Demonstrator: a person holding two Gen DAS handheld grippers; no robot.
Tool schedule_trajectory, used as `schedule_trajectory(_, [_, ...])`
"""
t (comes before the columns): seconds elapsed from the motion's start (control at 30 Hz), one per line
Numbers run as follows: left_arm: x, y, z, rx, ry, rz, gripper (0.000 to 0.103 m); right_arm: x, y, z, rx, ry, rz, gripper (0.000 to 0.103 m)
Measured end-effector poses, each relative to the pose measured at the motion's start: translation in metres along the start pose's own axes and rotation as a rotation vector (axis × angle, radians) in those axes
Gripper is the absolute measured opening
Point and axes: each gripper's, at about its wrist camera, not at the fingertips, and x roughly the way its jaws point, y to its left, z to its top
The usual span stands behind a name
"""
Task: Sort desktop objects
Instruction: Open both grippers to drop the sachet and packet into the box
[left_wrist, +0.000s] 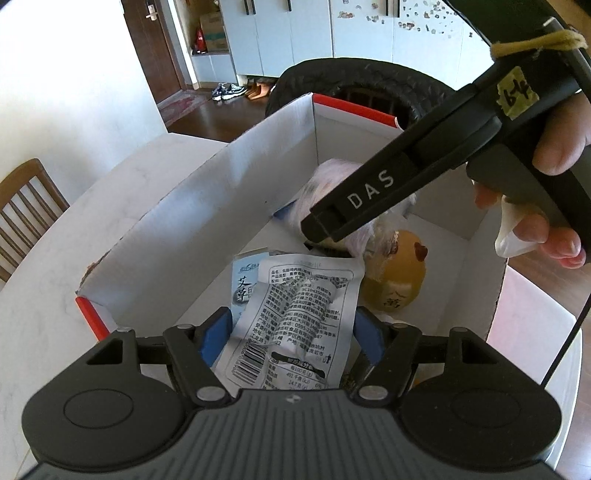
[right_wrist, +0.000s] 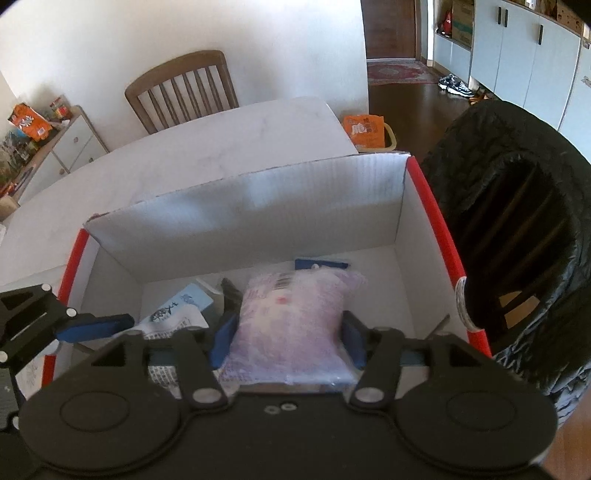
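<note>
A white cardboard box (left_wrist: 207, 206) with red edges stands on the table. My left gripper (left_wrist: 293, 328) hangs over its near end, blue pads shut on a white printed snack packet (left_wrist: 295, 317). Under the packet lies a pale blue sachet (left_wrist: 243, 288), and a yellow-brown round toy (left_wrist: 391, 284) sits to its right. My right gripper (right_wrist: 288, 332) is down inside the box (right_wrist: 258, 206). A pink plastic-wrapped pack (right_wrist: 291, 317) lies blurred between its blue pads, which stand just off its sides, open. In the left wrist view a hand (left_wrist: 554, 147) holds that gripper's black body.
White marble table (right_wrist: 221, 147) surrounds the box. A chair draped in black (right_wrist: 517, 221) stands just beyond the box's red edge. A wooden chair (right_wrist: 184, 92) sits at the table's far side. A small blue item (right_wrist: 321, 264) lies deeper in the box. A tissue (left_wrist: 509, 236) is in the hand.
</note>
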Motion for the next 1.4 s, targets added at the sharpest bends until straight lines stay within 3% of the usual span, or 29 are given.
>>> schedule_trajectory(0.2, [-0.001,-0.004,-0.001,0.016,-0.004,0.010,0.077,-0.008,0.001,-0.001,-0.024,-0.021,-0.013,0.072])
schedule_trajectory(0.63, [-0.018,-0.004,-0.004,-0.014,-0.044,-0.034,0.077,-0.025,-0.001,-0.004,-0.021,-0.046,-0.019,0.073])
schedule_trajectory(1.4, [-0.068,0.015,-0.016,-0.191,-0.152,-0.095,0.077,-0.096,0.026,-0.042,-0.063,-0.155,0.044,0.076])
